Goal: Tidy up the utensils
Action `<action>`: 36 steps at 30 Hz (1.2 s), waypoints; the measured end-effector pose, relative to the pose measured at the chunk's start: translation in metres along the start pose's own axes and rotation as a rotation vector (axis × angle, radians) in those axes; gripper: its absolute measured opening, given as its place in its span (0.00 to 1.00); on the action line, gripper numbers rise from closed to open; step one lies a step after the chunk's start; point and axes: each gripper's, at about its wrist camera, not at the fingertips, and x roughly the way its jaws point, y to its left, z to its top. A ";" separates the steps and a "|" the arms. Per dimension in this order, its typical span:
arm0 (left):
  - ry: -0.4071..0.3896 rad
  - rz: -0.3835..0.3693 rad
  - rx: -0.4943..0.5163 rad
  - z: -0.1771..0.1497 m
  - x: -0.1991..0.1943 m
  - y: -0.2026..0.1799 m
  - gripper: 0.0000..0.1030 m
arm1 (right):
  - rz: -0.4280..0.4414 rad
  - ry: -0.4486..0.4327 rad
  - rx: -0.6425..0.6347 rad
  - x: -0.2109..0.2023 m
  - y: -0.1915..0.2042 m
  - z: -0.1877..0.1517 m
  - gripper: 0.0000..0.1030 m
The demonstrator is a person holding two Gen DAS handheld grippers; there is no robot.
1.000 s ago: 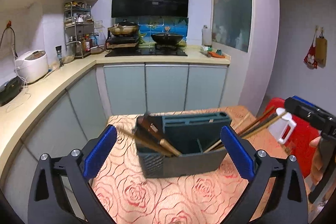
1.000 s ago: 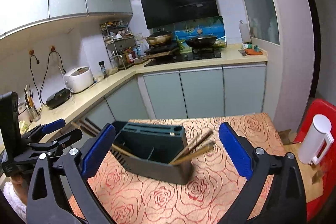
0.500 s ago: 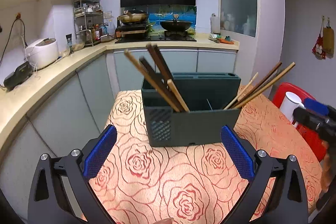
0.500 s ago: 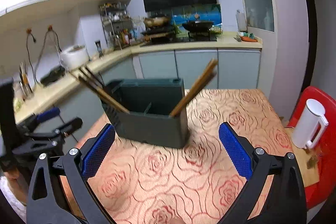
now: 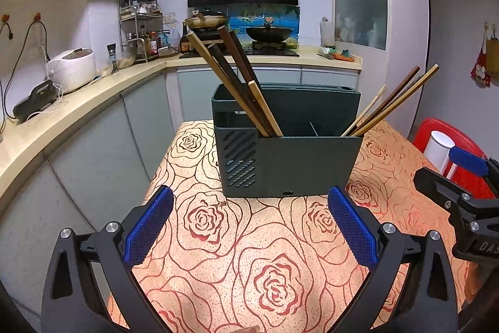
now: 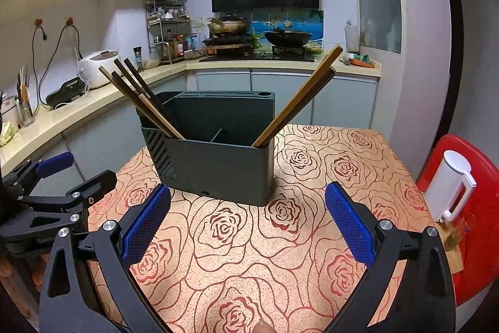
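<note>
A dark green utensil holder (image 5: 290, 152) stands on the rose-patterned table (image 5: 237, 255); it also shows in the right wrist view (image 6: 215, 158). Several dark and light chopsticks (image 5: 237, 83) lean left out of its left compartment. Several more chopsticks (image 5: 393, 102) lean right out of its right compartment, also seen from the right wrist (image 6: 299, 99). My left gripper (image 5: 249, 227) is open and empty, in front of the holder. My right gripper (image 6: 246, 227) is open and empty, also in front of it.
A white jug (image 6: 449, 186) stands on a red chair (image 6: 477, 208) right of the table. A kitchen counter (image 5: 62, 108) with a rice cooker (image 5: 71, 67) runs along the left wall. A stove with pans (image 5: 243, 30) is at the back.
Both grippers have dropped lower and pulled back from the holder, which now stands higher in both views. Both stay open and empty.
</note>
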 end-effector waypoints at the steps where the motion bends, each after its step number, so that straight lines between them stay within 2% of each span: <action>1: 0.001 0.002 -0.002 -0.001 0.000 0.000 0.93 | -0.001 0.000 0.001 0.000 0.000 -0.001 0.93; 10: 0.015 0.001 -0.045 -0.010 0.003 0.006 0.93 | -0.006 0.000 -0.003 -0.001 0.004 -0.007 0.93; 17: 0.027 0.007 -0.024 -0.015 0.006 -0.001 0.93 | -0.005 0.006 -0.002 -0.001 0.005 -0.012 0.93; 27: -0.001 0.040 -0.007 -0.016 0.003 -0.004 0.93 | -0.002 0.020 0.012 0.002 0.002 -0.012 0.93; 36: 0.001 0.040 -0.013 -0.015 0.003 -0.002 0.93 | -0.003 0.013 0.000 0.001 0.008 -0.014 0.93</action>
